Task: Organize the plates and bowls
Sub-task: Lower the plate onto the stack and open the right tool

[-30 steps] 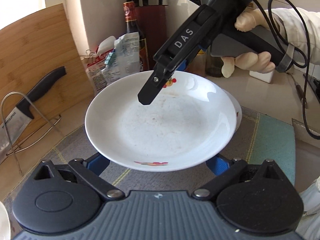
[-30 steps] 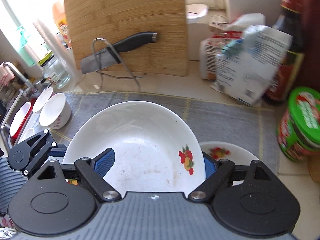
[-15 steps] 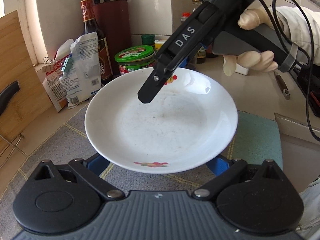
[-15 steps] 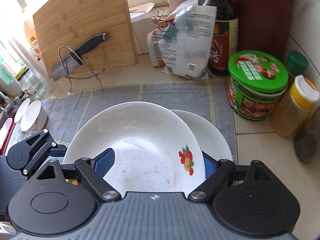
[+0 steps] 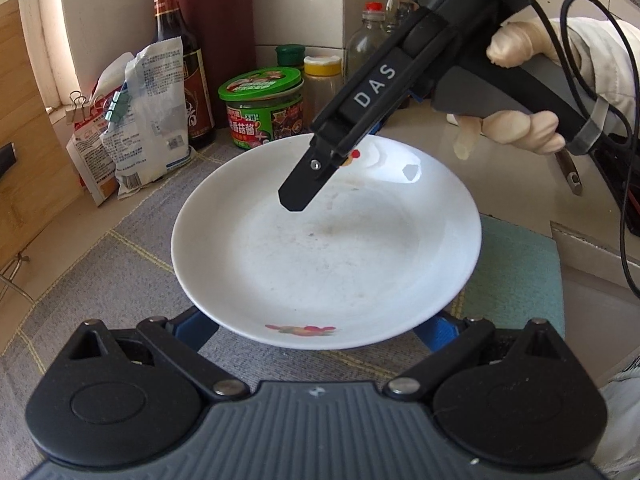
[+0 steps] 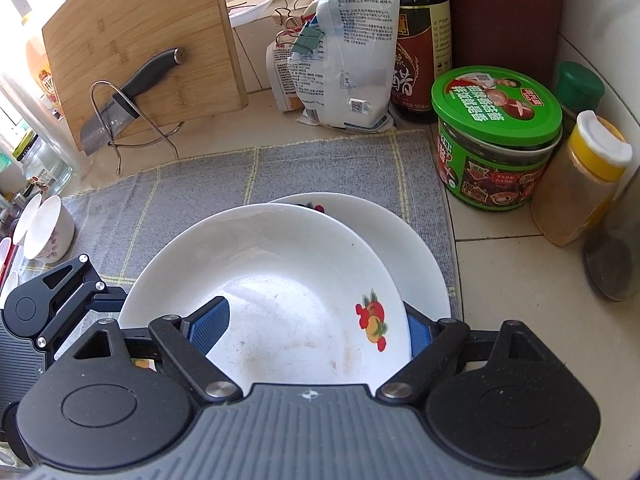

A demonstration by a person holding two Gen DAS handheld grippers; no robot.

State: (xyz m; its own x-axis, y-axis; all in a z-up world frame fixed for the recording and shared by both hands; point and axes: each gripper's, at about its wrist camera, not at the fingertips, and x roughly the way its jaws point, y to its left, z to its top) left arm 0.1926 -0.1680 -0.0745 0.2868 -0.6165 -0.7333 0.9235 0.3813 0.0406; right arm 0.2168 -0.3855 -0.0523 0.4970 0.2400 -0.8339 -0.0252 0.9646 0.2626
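Both claws swung right; plate (image 6: 280,280) hides lower plate (image 6: 416,256).

White letters "DAS" printed along the black arm of the right gripper (image 5: 294,196). Chinese characters "香菇酱" on the label of the green-lidded jar (image 5: 262,110). "500" readable low on the label of the dark sauce bottle (image 6: 420,52). Small print on the clipped white bag (image 6: 348,64), too fine to read

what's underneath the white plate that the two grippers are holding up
A second white plate sits beneath the held plate, on the gray mat. Only its far right rim shows; the rest is covered.
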